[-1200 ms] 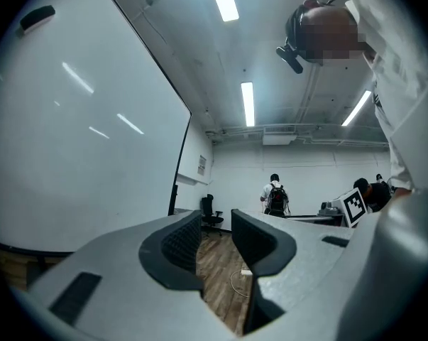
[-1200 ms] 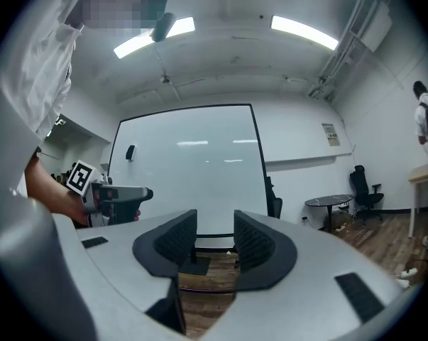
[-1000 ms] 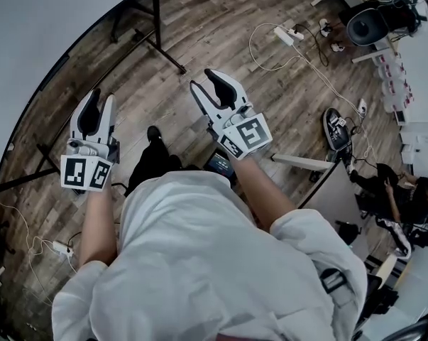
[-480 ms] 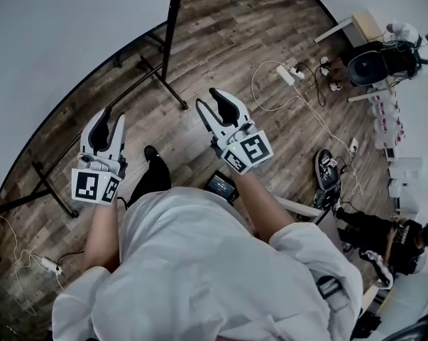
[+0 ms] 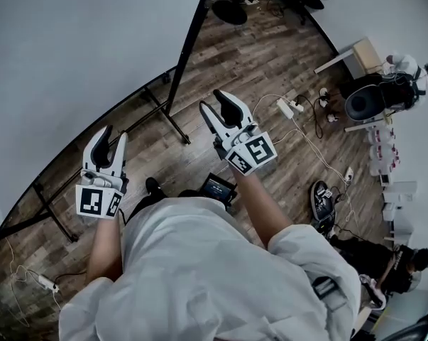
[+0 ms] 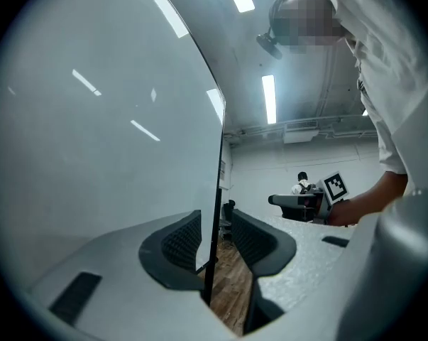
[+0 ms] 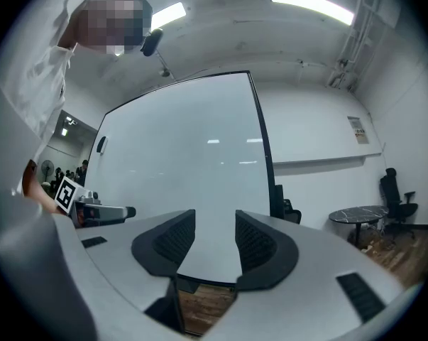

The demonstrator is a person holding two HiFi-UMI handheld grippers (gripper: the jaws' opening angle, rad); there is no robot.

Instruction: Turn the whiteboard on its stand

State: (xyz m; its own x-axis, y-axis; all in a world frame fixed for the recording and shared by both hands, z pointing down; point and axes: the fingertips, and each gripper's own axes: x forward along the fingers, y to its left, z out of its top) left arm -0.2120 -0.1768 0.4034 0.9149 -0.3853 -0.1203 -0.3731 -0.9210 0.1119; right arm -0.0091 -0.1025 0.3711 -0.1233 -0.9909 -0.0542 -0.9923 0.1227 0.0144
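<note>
The whiteboard (image 5: 79, 55) fills the upper left of the head view, and its black stand leg (image 5: 177, 123) reaches out over the wooden floor. My left gripper (image 5: 111, 137) is open close to the board's lower edge. In the left gripper view the board (image 6: 93, 133) looms at the left. Its black side edge (image 6: 218, 183) shows in the gap of the left gripper (image 6: 217, 236), and the pads do not touch it. My right gripper (image 5: 210, 99) is open beside the board's side edge. Its jaws have just been opening a little, with nothing between them. It (image 7: 215, 236) faces the board (image 7: 185, 155).
A power strip (image 5: 288, 107) and cables lie on the floor to the right. A small screen device (image 5: 218, 185) lies near my feet. A table (image 5: 363, 52) and dark equipment (image 5: 363, 101) stand at the far right. An office chair (image 7: 394, 190) and round table (image 7: 355, 215) stand beyond.
I have walked closer to the whiteboard, which now fills more of the head view. Both grippers moved forward with me and stayed open.
</note>
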